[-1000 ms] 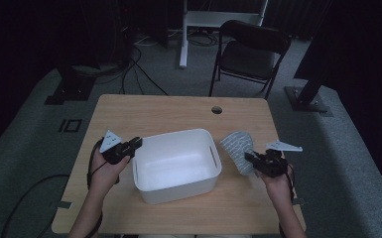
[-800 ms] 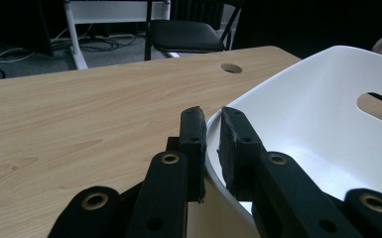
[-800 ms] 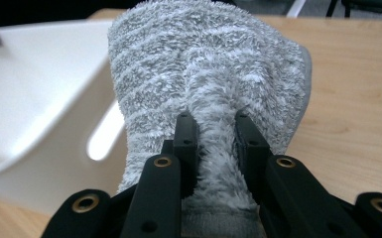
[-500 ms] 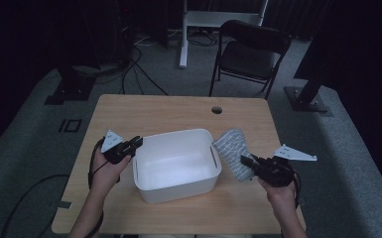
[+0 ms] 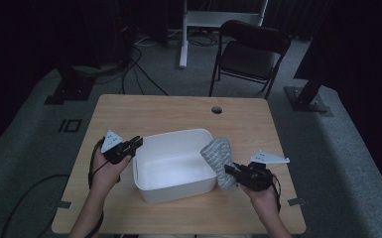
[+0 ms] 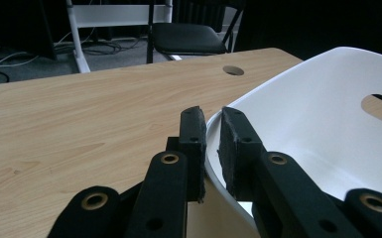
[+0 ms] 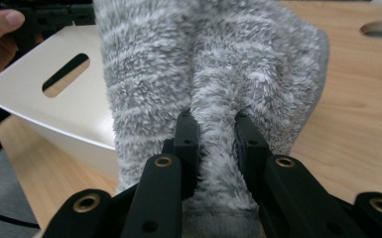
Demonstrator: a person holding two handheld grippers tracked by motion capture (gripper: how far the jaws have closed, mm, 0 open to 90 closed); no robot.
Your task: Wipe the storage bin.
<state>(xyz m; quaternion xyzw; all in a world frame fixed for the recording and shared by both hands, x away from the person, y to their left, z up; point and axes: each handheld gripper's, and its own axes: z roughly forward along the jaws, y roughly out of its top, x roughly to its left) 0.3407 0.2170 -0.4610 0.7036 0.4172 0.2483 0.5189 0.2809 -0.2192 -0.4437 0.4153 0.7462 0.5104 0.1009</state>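
On the bench (image 5: 168, 111), my left tongs (image 6: 211, 131) pinch the near-left rim of the white tub (image 5: 173, 161), while my right tongs (image 7: 217, 136) clamp a fuzzy grey sock (image 7: 213, 69) held against its right wall.

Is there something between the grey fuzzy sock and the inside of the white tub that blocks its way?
Nothing visible does. The right gripper holds the sock against the tub's right rim, and the hollow beside it looks empty. The left gripper pinches the far rim.
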